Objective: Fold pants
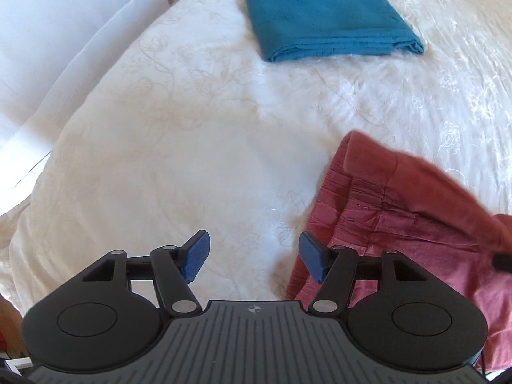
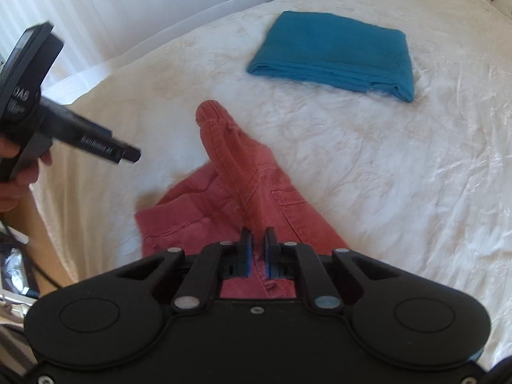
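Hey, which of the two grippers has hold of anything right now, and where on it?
The right gripper pinches the red pants at a raised fold. The left gripper is open, holding nothing.

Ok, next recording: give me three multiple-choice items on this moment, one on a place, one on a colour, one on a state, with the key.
1. Where does the folded teal cloth lie?
A. On the bed, beyond the red pants
B. On the floor
C. Under the pants

2. What colour are the pads on the left gripper?
A. Yellow
B. Blue
C. White

3. How do the right gripper fingers stand?
A. Spread wide over bare bedding
B. Closed on the teal cloth
C. Nearly together with red fabric between them

Key: 1 A, it rests flat on the white bedspread, apart from the pants. 2 B, both pads show blue in the left wrist view. 3 C, only a narrow gap remains, filled by the pants.
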A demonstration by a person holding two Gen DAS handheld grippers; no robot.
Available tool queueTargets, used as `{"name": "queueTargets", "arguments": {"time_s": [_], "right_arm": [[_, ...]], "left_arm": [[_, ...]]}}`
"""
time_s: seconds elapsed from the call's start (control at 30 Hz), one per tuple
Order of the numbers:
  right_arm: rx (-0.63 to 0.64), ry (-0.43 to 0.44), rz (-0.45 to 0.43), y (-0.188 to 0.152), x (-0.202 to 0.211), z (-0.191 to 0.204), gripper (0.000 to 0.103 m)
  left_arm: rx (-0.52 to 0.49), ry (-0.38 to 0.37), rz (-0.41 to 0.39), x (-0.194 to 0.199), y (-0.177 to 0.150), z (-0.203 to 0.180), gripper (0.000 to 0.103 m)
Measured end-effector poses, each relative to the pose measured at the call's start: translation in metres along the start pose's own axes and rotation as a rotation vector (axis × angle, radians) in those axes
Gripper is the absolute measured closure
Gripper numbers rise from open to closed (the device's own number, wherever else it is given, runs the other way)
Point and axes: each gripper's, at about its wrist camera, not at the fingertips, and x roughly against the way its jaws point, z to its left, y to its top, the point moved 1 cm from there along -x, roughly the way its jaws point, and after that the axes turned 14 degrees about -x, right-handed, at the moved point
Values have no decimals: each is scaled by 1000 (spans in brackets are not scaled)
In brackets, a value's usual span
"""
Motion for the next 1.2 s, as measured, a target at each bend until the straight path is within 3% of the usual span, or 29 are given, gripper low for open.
{"name": "queueTargets", "arguments": {"time_s": [0.27, 0.47, 0.6, 0.7, 0.77, 0.9, 1.07, 1.2], "right_arm": [[38, 89, 183, -74, -53, 52, 89], [6, 64, 219, -88, -83, 51, 88], [-83, 54, 173, -89, -73, 39, 79], [-158, 41, 117, -99, -49, 32, 66], [-219, 7, 70, -111, -26, 23, 64], [-408, -88, -10, -142, 21, -16, 61], [-735, -286, -117, -203, 82, -94, 61], [-974, -411, -192, -260, 120, -157, 61]], "left_arm": [[-67, -11, -28, 5, -15, -25, 42], [-183, -107, -24, -17, -22, -75, 42], [-253, -111, 58, -52, -30, -103, 42], [-282, -80, 122, -76, -43, -107, 41], [-286, -73, 140, -83, -49, -106, 39], [-294, -50, 135, -80, -50, -106, 40], [-304, -25, 60, -47, -50, -125, 40], [-317, -71, 5, -17, -56, -152, 40]]}}
